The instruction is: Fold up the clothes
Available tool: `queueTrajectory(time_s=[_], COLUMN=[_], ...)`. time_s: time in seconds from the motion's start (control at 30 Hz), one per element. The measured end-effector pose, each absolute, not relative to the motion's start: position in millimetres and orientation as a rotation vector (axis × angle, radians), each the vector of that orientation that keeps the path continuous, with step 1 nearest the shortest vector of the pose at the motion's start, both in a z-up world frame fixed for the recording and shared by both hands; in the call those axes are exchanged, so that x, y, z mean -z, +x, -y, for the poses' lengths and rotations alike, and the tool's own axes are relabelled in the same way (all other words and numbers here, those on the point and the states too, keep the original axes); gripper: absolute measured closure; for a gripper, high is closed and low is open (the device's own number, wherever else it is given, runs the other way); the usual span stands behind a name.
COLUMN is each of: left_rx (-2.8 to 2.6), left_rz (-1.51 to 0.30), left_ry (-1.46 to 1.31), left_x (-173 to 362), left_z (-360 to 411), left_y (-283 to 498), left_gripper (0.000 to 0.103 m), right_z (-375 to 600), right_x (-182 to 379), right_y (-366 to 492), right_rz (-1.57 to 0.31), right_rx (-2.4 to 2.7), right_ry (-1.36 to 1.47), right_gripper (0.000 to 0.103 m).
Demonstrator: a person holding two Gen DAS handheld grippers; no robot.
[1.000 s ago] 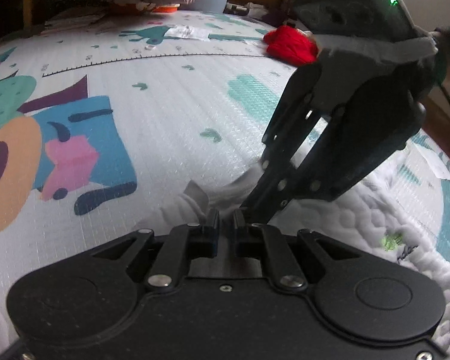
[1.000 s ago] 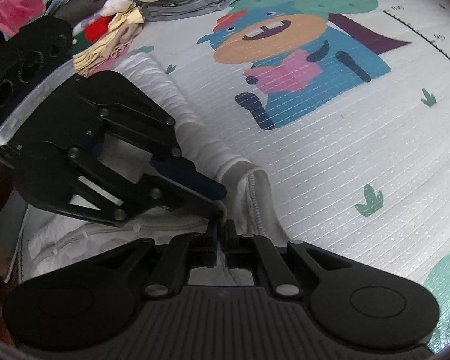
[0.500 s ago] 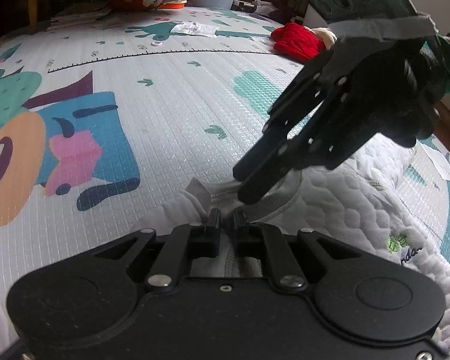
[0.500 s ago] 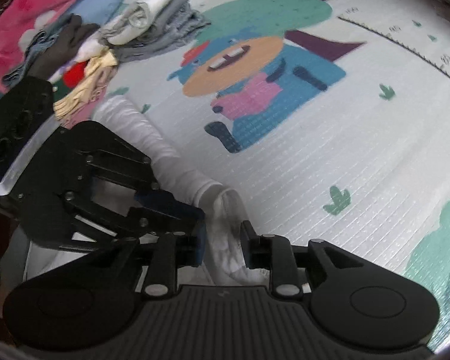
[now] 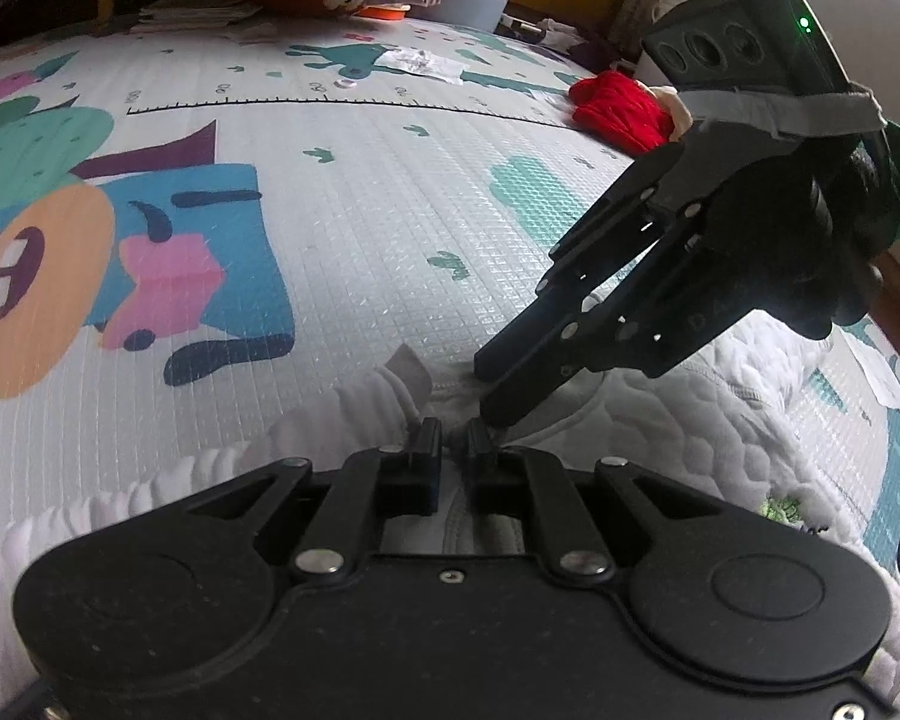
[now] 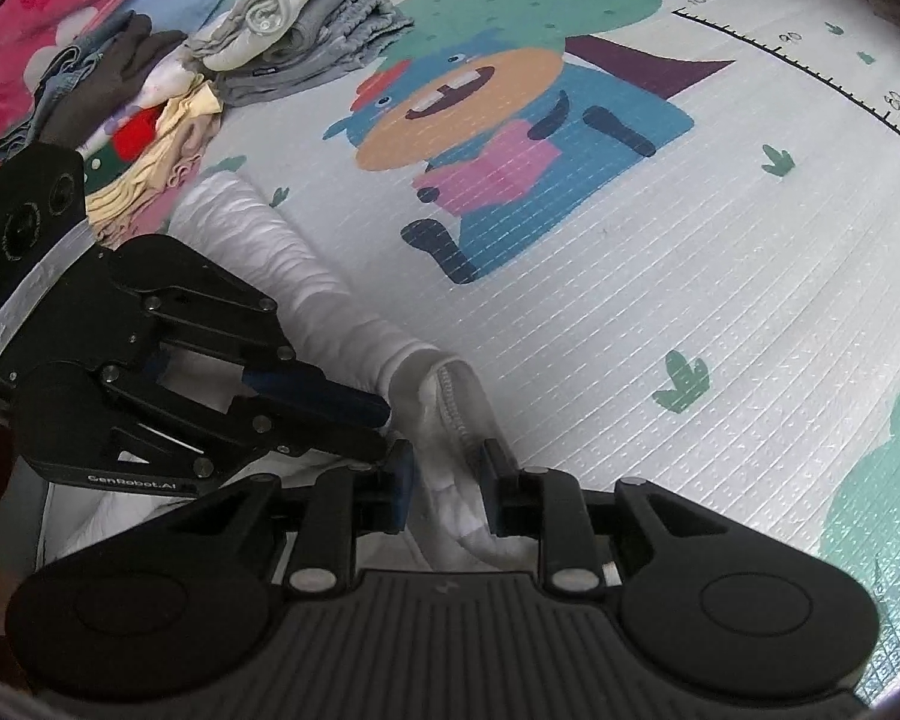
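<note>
One white garment (image 5: pixel 660 420) lies unfolded: left gripper (image 5: pixel 450 441) pinches its edge, right gripper (image 6: pixel 447 468) slightly parted around it; folded clothes (image 6: pixel 294 42) wait nearby.

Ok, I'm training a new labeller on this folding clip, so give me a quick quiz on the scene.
1. True or false: the left tongs are shut on the white garment.
2. What colour is the crumpled cloth far off on the mat?
3. The folded stack sits: A on the mat, B on a chair, C in a basket.
Key: 1 true; 2 red; 3 A.
</note>
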State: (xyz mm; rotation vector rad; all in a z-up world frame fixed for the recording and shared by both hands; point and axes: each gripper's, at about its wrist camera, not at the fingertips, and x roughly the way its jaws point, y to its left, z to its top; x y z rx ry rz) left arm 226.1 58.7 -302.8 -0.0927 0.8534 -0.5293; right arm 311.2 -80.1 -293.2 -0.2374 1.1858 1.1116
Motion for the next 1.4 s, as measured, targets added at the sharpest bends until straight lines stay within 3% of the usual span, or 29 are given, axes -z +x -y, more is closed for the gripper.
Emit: queueTrajectory(time_s=[1.07,1.4], left_rx=[0.487,0.488], left_rz=[-1.043,-0.990], left_ry=[0.034,-0.036], left_x=[292.8,296.8], left_z=[-34.1,-45.8], left_y=[252.0,243.5], left_gripper=[0.093,0.093], right_z=[60.6,54.7], right_x=[290.0,289.0], right_y=[285.5,280.5], right_rz=[-1.122,-1.108], right_rx=[-0.999,-0.969], right_ry=[-0.391,-0.452], right_gripper=[0.077,0.081])
